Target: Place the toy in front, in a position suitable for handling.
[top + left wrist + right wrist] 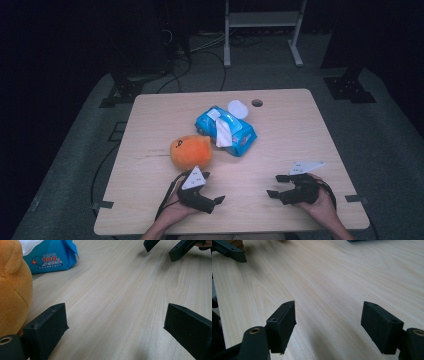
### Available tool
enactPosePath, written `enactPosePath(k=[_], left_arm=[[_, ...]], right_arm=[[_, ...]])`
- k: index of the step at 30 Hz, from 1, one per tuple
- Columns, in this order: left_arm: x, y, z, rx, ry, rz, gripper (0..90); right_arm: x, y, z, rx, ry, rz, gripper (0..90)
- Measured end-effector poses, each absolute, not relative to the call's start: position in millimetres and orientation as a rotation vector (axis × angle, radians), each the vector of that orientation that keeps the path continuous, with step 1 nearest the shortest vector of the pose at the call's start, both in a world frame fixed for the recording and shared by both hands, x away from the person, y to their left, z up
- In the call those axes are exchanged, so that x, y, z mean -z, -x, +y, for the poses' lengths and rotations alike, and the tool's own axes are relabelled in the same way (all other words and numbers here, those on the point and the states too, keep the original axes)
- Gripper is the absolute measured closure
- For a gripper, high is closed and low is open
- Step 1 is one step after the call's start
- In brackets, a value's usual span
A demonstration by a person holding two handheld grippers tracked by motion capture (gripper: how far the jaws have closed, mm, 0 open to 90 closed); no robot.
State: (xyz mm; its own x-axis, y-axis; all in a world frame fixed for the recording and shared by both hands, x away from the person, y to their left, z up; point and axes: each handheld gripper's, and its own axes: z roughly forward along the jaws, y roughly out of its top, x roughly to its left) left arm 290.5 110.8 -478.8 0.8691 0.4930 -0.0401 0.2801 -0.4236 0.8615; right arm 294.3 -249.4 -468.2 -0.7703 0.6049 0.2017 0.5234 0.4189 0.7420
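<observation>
Both released, the left hand-held gripper [212, 187] and right hand-held gripper [278, 185] flank a round orange plush toy [190, 151].

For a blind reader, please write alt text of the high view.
Two hand-held grippers rest open on a wooden table: the left gripper beside an orange plush toy, the right gripper on bare wood. A blue wet-wipe pack lies behind the toy.

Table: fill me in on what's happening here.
A person holds a gripper in each hand over the near edge of the table. The left gripper sits just in front of an orange plush, jaws open and empty. The right gripper is open over bare wood. A blue wipes pack, one wipe sticking out, lies behind the plush. Nothing is held.
</observation>
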Motion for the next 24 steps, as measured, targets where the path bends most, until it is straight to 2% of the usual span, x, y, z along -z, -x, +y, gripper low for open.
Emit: enactPosePath(k=[16, 24], left_arm=[[475, -289, 113, -0.279, -2.027, 0.567, 4.1], [470, -288, 118, -0.303, -2.013, 0.566, 4.1]], right_arm=[[465, -300, -254, -1.326, -1.033, 2.531, 26.5], [438, -322, -252, -1.376, -0.994, 2.464, 26.5]])
